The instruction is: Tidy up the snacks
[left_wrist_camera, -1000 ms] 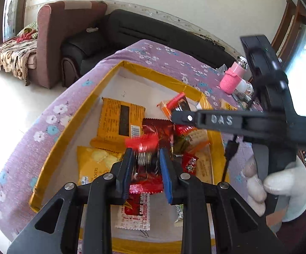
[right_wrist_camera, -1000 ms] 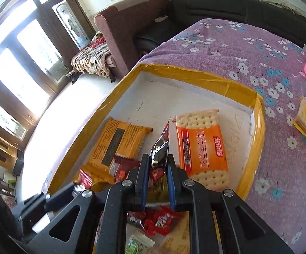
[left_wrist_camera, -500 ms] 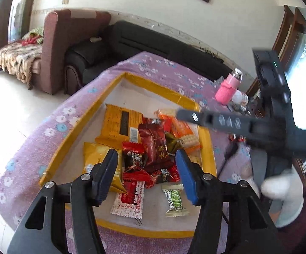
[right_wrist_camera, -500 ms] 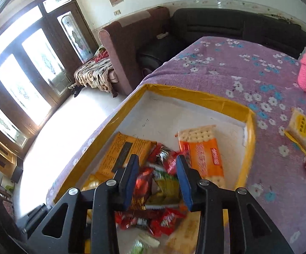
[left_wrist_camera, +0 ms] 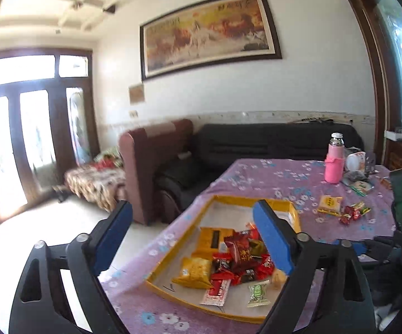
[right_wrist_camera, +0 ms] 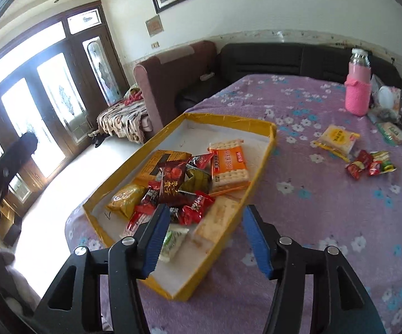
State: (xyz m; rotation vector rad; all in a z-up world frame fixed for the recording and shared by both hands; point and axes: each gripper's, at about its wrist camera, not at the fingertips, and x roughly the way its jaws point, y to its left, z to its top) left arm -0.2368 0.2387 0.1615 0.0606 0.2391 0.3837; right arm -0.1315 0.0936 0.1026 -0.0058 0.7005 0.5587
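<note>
While both grippers hang above the bench [right_wrist_camera: 326, 222], the left gripper [left_wrist_camera: 192, 239] and right gripper [right_wrist_camera: 205, 236] have fingers spread wide, holding nothing; the snacks [right_wrist_camera: 173, 186] lie heaped in the tray [right_wrist_camera: 259, 175], partly hidden behind the blue pads; more packets [right_wrist_camera: 370, 162] sit loose at two o'clock of the tray, their print unreadable; a pink bottle [right_wrist_camera: 357, 94] stands beyond.
</note>
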